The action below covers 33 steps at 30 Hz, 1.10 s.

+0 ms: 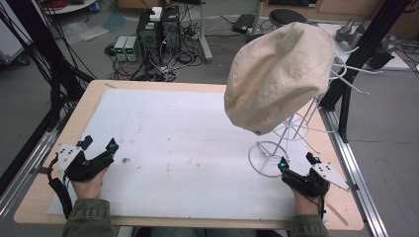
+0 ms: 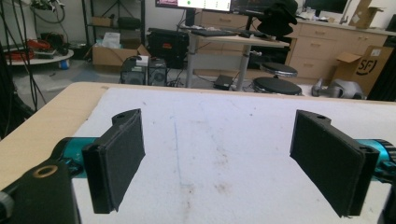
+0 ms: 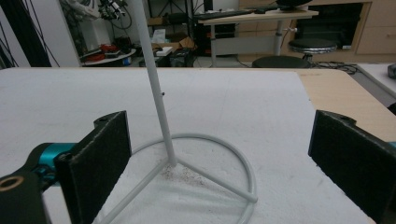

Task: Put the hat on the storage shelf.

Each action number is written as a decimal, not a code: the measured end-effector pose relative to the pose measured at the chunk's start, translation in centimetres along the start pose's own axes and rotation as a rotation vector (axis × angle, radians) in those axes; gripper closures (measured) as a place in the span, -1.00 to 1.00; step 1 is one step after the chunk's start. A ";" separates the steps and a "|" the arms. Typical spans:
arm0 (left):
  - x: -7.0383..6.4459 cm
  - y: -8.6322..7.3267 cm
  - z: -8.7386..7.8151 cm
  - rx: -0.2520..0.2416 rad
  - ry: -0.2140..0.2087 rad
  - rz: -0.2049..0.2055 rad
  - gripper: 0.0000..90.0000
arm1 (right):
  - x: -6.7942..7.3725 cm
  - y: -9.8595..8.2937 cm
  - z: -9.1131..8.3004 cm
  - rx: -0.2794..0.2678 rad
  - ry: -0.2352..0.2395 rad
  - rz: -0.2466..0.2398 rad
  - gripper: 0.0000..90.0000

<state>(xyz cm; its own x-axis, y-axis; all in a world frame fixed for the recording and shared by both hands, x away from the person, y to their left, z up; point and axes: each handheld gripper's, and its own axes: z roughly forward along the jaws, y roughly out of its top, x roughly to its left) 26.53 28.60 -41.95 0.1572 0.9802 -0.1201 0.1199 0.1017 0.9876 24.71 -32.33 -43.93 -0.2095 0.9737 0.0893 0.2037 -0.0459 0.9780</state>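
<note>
A cream fabric hat [image 1: 279,74] sits tilted on top of a white wire stand [image 1: 267,159] at the right of the table. My right gripper [image 1: 296,160] rests just in front of the stand's ring base, open. In the right gripper view its jaws [image 3: 219,149] stand wide apart, with the stand's pole [image 3: 156,84] and ring base [image 3: 243,158] between and beyond them, untouched. My left gripper [image 1: 100,143] lies at the near left of the white mat [image 1: 188,148], open, with nothing between its pads [image 2: 119,158].
The mat covers most of a wooden table [image 1: 89,103]. A second wire ring [image 1: 292,131] and white hooks [image 1: 346,74] stand behind the hat. Black frame posts [image 1: 346,98] rise at the right edge. Computers [image 1: 158,29] and a stool [image 1: 286,17] stand on the floor beyond.
</note>
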 end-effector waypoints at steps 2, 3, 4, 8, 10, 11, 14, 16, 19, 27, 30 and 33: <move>0.1 0.0 -0.1 0.004 0.008 -0.001 -0.60 | 0.0 0.0 0.0 0.001 0.001 0.001 -0.89; 0.1 -0.1 0.0 0.005 0.007 -0.001 -0.60 | 0.0 0.0 0.0 0.001 0.001 0.002 -0.89; 0.1 -0.1 0.0 0.005 0.008 0.001 -0.60 | 0.0 0.0 0.0 0.004 0.002 0.001 -0.89; 0.1 -0.2 0.0 0.008 0.003 0.000 -0.60 | 0.1 0.0 -0.1 0.002 0.003 0.001 -0.89; 0.1 -0.2 -0.1 0.007 -0.001 -0.005 -0.60 | 0.1 0.1 -0.1 0.000 0.003 -0.002 -0.89; 0.2 -0.2 -0.1 0.006 0.002 -0.006 -0.60 | 0.1 0.0 -0.1 -0.002 0.003 -0.002 -0.89; 0.3 -0.2 -0.2 0.014 0.019 -0.006 -0.60 | 0.1 0.1 -0.1 -0.002 0.004 -0.003 -0.89; 0.4 -0.3 -0.2 0.016 0.026 -0.013 -0.59 | 0.1 0.0 -0.1 -0.004 0.005 -0.002 -0.89; 0.4 -0.3 -0.2 0.022 0.023 -0.008 -0.59 | 0.1 0.0 -0.1 0.005 0.006 0.004 -0.89; 0.4 -0.4 -0.1 0.021 0.010 -0.017 -0.59 | 0.0 0.0 -0.1 0.008 0.008 0.006 -0.89; 0.4 -0.5 -0.2 0.021 0.006 -0.019 -0.59 | 0.0 0.0 0.0 0.009 0.009 0.006 -0.89; 0.5 -0.6 -0.1 0.031 0.004 -0.017 -0.59 | -0.1 0.0 0.0 0.014 0.011 0.005 -0.89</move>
<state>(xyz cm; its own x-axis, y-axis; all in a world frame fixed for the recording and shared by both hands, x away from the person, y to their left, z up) 26.40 29.04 -42.54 0.1506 0.9792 -0.1362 0.1527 0.1131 0.9818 24.75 -32.38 -43.99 -0.2188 0.9711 0.0959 0.2178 -0.0472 0.9749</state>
